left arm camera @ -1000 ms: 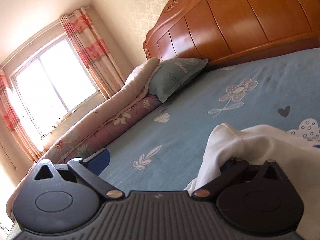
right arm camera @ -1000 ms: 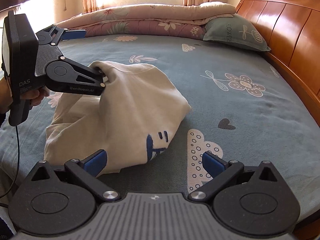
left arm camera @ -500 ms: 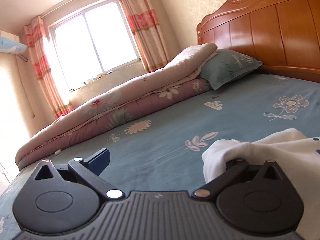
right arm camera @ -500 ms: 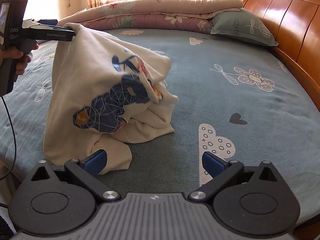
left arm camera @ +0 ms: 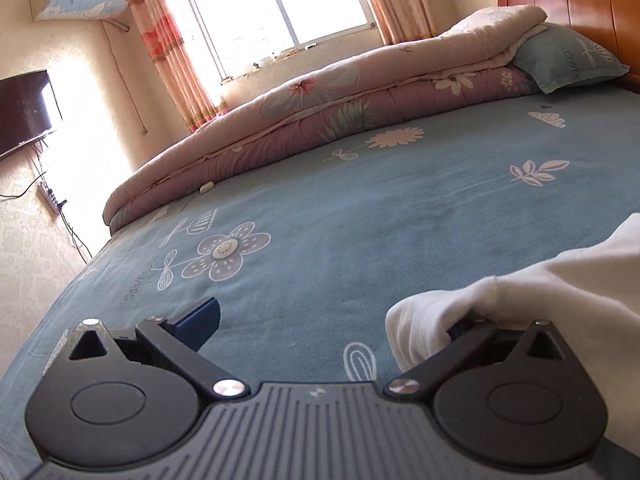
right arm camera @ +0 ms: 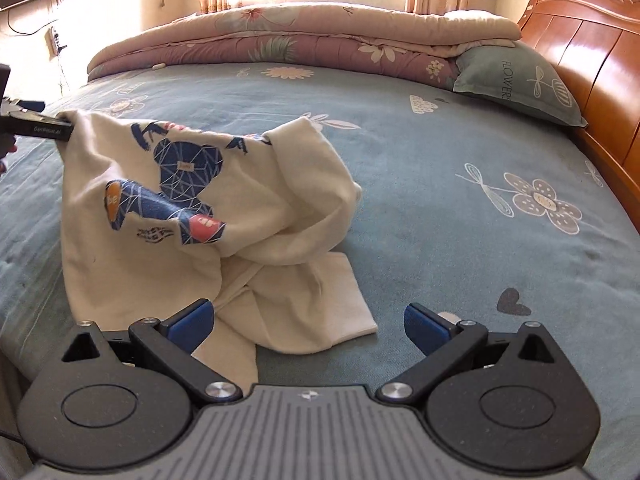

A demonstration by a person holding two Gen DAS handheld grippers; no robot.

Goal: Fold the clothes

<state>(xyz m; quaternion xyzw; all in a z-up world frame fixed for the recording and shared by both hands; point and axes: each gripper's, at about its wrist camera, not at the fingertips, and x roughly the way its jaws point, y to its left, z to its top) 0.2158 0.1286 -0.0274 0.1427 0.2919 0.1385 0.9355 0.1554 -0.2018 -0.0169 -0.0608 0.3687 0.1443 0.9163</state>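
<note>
A cream sweatshirt with a blue, red and orange print lies crumpled on the blue bedsheet. One corner is lifted at the far left, where it hangs over a finger of my left gripper. In the left wrist view the left gripper stands wide open. The sweatshirt drapes over its right finger and hides that pad, while the left pad is bare. My right gripper is open just above the sweatshirt's near hem, with nothing between its pads.
A folded pink floral quilt runs along the far side of the bed, with a blue-green pillow beside the wooden headboard. A wall television and a window are beyond. A hand shows at the left edge.
My left gripper has swung left and away, pulling the hooked corner with it. The sweatshirt is stretched out more and its print now faces up. The right gripper has barely moved.
</note>
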